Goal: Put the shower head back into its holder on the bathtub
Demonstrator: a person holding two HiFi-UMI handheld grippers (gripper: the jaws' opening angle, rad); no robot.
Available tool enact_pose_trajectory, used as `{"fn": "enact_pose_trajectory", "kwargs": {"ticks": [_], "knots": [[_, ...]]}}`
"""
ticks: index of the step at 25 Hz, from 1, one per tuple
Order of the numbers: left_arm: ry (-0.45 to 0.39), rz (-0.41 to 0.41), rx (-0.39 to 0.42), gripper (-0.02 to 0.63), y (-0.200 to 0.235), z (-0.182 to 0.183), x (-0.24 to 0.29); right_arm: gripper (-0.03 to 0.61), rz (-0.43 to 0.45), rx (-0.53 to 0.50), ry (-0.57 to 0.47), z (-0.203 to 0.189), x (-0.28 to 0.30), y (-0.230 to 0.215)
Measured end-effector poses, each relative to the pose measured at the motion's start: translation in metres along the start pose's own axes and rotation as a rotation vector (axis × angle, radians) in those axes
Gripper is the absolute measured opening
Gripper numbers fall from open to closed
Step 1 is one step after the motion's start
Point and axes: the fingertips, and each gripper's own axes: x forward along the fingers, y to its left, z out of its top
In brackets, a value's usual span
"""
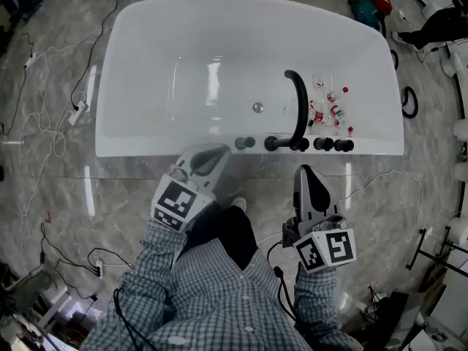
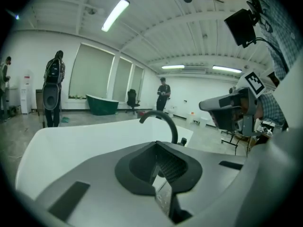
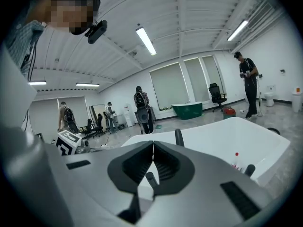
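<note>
Both tools are clenched on nothing. The left gripper (image 1: 210,156) and the right gripper (image 1: 308,174) hang over the marble floor (image 1: 110,196), just short of the near rim of the bathtub (image 1: 146,146) and pointing towards it. Each gripper's own view shows its jaws pressed together with only the tub beyond them, nothing pinched.

The shower head I cannot pick out for certain. No loose head or hose lies in the tub or on the floor in front of it. What does show is a black curved tap (image 1: 297,101) arching over the basin, and a row of black fittings (image 1: 324,144) on the near rim, to either side of the tap's foot. A few small bottles (image 1: 330,110) lie in the tub just beside the tap. My guess is that the shower head stands among those rim fittings, already in its holder, but which one it is I cannot tell.

So I'd judge the placing step done, or as good as done, with both grippers clear of the tub. If that's right, the next move calls for little more than a look to see that the head sits straight. If it sits crooked, one gripper must open, go down to the rim and take the head squarely without knocking the tap.
</note>
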Motion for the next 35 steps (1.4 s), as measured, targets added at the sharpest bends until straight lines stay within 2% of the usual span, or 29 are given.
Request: {"fn": "enact_pose_trajectory", "kwargs": {"ticks": [3,6,11,16,24,35], "knots": [[-0.054,-0.024,0.046,0.011,-0.019,0.044,-0.019,0.015,0.016,-0.032,-0.045,0.029,-0.008,0.009],[-0.082,-0.014,0.053,0.011,-0.037,0.074,-0.040,0.015,0.024,-0.046,-0.089,0.054,-0.023,0.015],[-0.105,0.012,0.086,0.011,-0.052,0.114,-0.080,0.015,0.049,-0.078,-0.186,0.102,-0.046,0.035],[-0.172,0.037,0.117,0.011,-0.068,0.143,-0.108,0.015,0.080,-0.131,-0.246,0.135,-0.065,0.043],[-0.251,0.107,0.014,0.011,-0.049,0.149,-0.130,0.015,0.071,-0.128,-0.245,0.133,-0.075,0.039],[-0.224,0.126,0.011,0.011,-0.038,0.141,-0.140,0.015,0.041,-0.109,-0.227,0.122,-0.079,0.037]]}}
